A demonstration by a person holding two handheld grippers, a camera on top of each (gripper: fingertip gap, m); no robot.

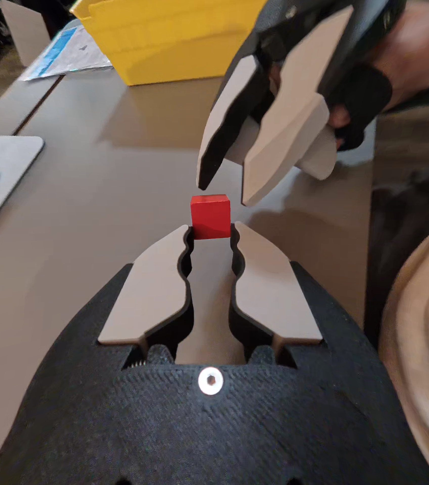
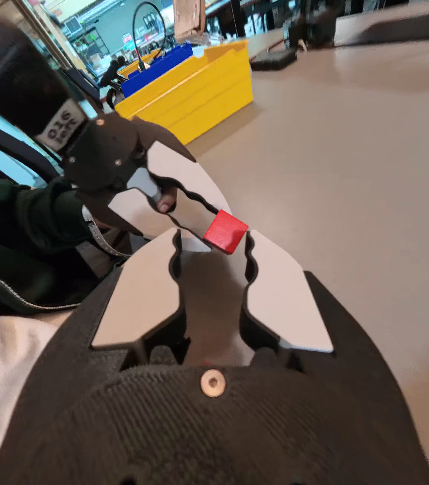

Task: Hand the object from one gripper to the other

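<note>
A small red cube [image 1: 210, 216] is pinched between the fingertips of my left gripper [image 1: 210, 229], which is shut on it and holds it above the tan table [image 1: 77, 223]. My right gripper [image 1: 225, 194] comes in from the upper right, open, with its tips just above the cube and apart from it. In the right wrist view the cube [image 2: 225, 231] sits at the tips of the left gripper [image 2: 220, 232]. There it shows between the spread tips of my right gripper [image 2: 213, 232], closer to the right fingertip [image 2: 254, 236].
A yellow bin [image 1: 166, 39] stands at the back of the table; it also shows in the right wrist view [image 2: 195, 105] with a blue bin [image 2: 155, 70] behind it. A grey mat [image 1: 11, 162] with a glass lies at the left. A plastic bag [image 1: 61, 52] lies far left. The grippers are tip to tip, or close to it.
</note>
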